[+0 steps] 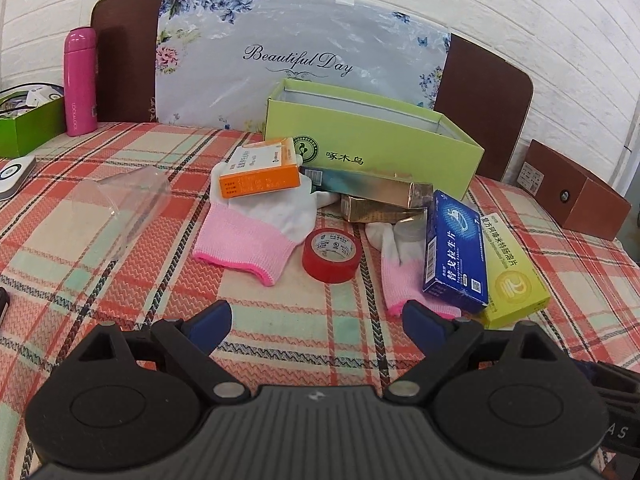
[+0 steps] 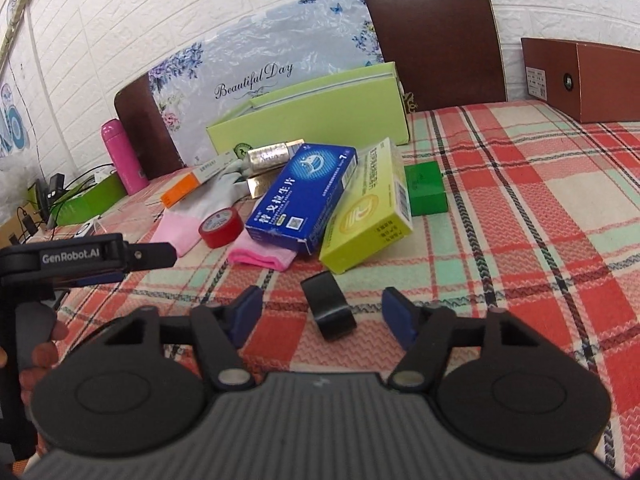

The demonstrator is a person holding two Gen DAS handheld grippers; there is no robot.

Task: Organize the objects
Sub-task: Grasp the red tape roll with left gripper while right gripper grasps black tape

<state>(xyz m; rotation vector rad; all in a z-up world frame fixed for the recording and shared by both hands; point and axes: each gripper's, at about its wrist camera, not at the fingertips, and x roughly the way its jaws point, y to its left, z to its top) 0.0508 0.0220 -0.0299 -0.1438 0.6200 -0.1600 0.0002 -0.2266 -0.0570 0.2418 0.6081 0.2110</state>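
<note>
Hovering low over the checked cloth, left gripper with jaws spread wide and nothing between them, aimed at the clutter in front of the open green box. Lay there: red tape roll between two pink-cuffed gloves, the left glove under an orange-and-white carton, the right glove under a blue medicine box leaning on a yellow-green box. Gold cartons stacked just behind the tape, against the green box. Clear plastic sheet off to the left, pink flask standing at the back edge. Right gripper partly open, no pad contact visible, jaws flanking a small black clip on the cloth. Green block just beside the yellow-green box, brown box well apart at the far right.
</note>
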